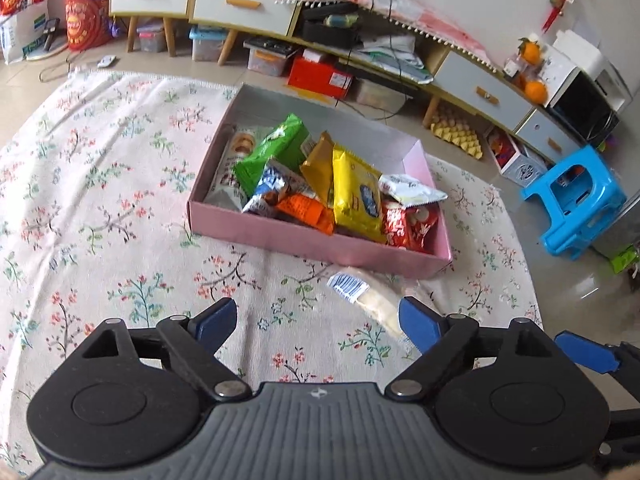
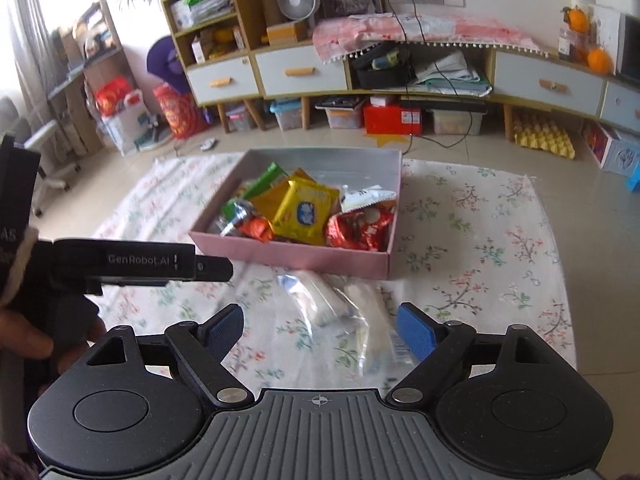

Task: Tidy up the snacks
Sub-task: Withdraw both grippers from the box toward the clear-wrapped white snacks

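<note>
A pink cardboard box (image 1: 304, 240) sits on the floral cloth and holds several snack packs, among them a green pack (image 1: 272, 152), a yellow pack (image 1: 356, 196) and a red pack (image 1: 408, 224). The box also shows in the right wrist view (image 2: 292, 258). A clear bag of pale snacks (image 1: 372, 300) lies on the cloth just in front of the box; in the right wrist view it (image 2: 344, 312) lies between my fingers' line and the box. My left gripper (image 1: 318, 324) is open and empty, its right finger beside the bag. My right gripper (image 2: 320, 330) is open and empty above the bag.
The floral cloth (image 1: 100, 208) covers the floor. A low cabinet with drawers (image 2: 440, 76) and bins under it runs along the back wall. A blue plastic stool (image 1: 576, 200) stands at the right. The left gripper's body (image 2: 120, 266) reaches in from the left of the right wrist view.
</note>
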`<act>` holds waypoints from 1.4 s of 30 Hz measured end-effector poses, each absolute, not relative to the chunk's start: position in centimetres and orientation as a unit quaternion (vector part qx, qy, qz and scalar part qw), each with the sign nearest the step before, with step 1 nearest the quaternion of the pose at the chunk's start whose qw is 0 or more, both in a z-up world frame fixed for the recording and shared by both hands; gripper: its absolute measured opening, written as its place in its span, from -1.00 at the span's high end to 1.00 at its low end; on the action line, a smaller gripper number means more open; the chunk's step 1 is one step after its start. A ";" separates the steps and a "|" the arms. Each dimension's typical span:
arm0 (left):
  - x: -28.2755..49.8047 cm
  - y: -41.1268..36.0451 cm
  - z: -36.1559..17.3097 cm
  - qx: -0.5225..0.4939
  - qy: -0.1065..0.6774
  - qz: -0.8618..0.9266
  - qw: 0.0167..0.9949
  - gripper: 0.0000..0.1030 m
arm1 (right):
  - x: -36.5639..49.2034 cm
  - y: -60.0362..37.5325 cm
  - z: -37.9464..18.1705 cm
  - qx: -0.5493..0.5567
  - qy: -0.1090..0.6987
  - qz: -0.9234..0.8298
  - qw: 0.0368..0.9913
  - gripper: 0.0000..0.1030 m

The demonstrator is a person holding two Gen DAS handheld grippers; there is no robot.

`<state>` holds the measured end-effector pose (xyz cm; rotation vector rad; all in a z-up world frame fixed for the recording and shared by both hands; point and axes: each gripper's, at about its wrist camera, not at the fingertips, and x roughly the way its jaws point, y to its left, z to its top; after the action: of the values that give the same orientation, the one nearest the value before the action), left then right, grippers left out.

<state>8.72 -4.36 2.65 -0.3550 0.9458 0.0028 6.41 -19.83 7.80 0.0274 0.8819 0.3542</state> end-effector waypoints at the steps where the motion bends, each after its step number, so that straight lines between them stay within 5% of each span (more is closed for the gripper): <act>1: 8.8 -4.4 2.4 -0.175 0.456 -0.001 0.873 -0.68 | 6.5 -19.9 7.8 0.014 0.425 0.170 0.889 -0.67; 42: 13.2 -8.4 -3.4 -0.233 0.475 -0.070 0.846 -0.83 | 7.3 -19.9 2.9 -0.052 0.505 0.145 0.849 -0.78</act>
<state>13.25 -8.38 -3.40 -0.4916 1.0029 -0.1474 7.27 -19.93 2.86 -0.1095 1.0633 0.3058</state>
